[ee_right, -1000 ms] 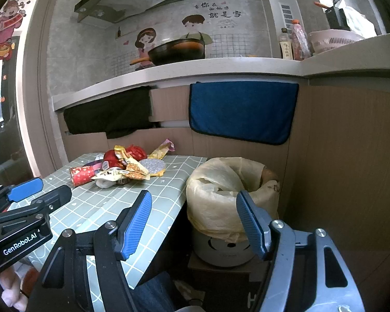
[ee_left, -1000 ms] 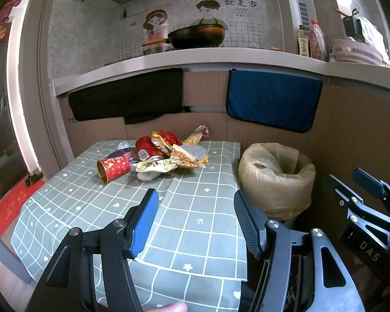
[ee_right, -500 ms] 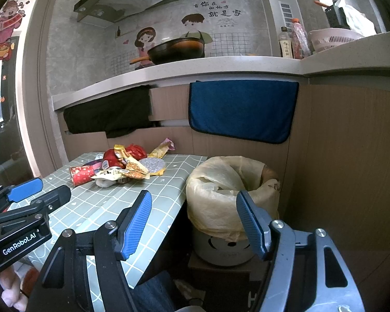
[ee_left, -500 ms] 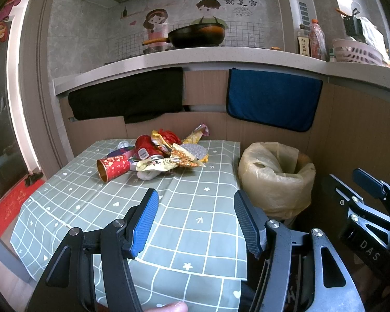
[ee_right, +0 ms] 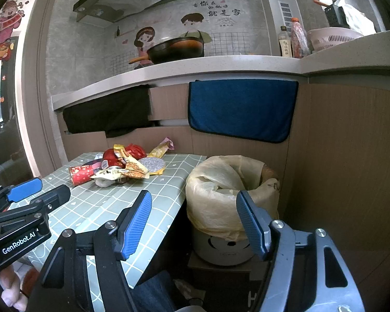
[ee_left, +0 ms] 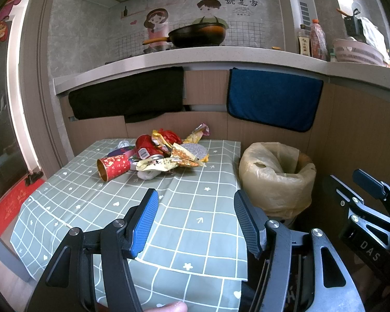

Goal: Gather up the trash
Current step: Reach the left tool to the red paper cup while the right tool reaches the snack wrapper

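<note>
A heap of trash point(ee_left: 166, 153) lies at the far end of the table point(ee_left: 117, 202): a red paper cup point(ee_left: 113, 167) on its side, red and yellow wrappers, a crushed can. The same trash heap point(ee_right: 122, 165) shows in the right wrist view. A bin lined with a yellowish bag point(ee_left: 277, 176) stands beside the table's right edge, and that bin point(ee_right: 228, 182) is right ahead of my right gripper. My left gripper point(ee_left: 196, 221) hovers open over the near half of the table, holding nothing. My right gripper point(ee_right: 195, 221) is open and empty, off the table's right edge.
A counter ledge point(ee_left: 195, 57) runs above the table with a frying pan point(ee_left: 197, 35), bottles and a pink basket. A black cloth point(ee_left: 127, 98) and a blue towel point(ee_left: 273, 98) hang from it. A wooden wall panel point(ee_right: 345, 169) closes the right side.
</note>
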Motion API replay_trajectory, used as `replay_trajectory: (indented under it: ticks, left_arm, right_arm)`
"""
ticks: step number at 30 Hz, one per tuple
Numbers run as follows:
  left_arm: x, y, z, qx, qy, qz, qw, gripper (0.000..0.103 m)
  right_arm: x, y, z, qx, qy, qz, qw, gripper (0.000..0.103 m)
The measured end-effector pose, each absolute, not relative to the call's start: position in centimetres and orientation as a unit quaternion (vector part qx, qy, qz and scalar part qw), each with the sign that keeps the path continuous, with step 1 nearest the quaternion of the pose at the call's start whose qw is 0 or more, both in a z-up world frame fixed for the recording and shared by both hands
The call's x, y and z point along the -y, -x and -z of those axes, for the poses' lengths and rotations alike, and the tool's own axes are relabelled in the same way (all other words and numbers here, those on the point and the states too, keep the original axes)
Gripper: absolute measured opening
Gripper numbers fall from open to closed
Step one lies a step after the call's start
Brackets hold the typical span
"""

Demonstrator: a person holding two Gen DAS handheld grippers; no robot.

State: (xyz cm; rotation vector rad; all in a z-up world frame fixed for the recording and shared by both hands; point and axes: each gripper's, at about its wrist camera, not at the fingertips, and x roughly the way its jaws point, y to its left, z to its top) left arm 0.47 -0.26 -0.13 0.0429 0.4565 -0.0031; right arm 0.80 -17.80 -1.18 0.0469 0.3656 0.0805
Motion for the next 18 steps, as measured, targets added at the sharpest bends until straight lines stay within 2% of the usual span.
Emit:
replay_trajectory:
  ticks: [9,18]
  left_arm:
    - [-1.8,-1.6,1.2,-0.231,0.008,0.011,0.973,0.061]
    - [-8.1,-9.2,2.5,-0.262,0.061,0.005,0.963,0.056]
  right_arm:
    - [18.0,-1.7,1.4,-0.182,-0.020,-0.041,0.982,0.065]
    - [17.7,-9.6,1.4,-0.197,-0.018,-0.053,0.979,0.065]
